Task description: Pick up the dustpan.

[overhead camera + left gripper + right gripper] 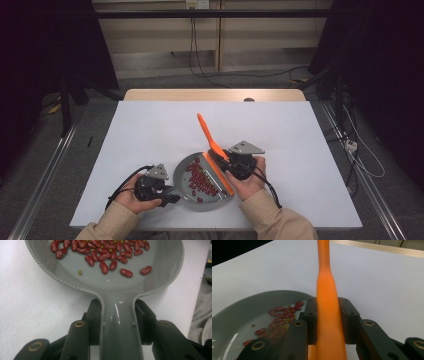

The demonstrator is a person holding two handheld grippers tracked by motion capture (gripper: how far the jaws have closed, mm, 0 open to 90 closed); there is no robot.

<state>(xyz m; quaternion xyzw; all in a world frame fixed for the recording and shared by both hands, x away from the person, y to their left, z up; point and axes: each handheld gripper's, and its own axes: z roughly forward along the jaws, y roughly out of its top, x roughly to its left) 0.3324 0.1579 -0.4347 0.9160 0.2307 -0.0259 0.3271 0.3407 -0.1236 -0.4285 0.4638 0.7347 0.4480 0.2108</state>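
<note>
Seen from above, a grey dustpan [200, 187] is lying on the white table [150, 130] near its front edge, at about six o'clock from the table's centre. The left gripper [167, 196] is clamping the dustpan's handle [120, 322], both jaws pressing against its sides. Red beans [201, 180] are lying scattered across the pan's floor, with a few small greenish ones [80, 272] among them. The right gripper [231, 165] is gripping an orange brush [212, 142] tightly by its handle, which is pointing toward eleven o'clock while its head is resting at the pan's three o'clock rim.
</note>
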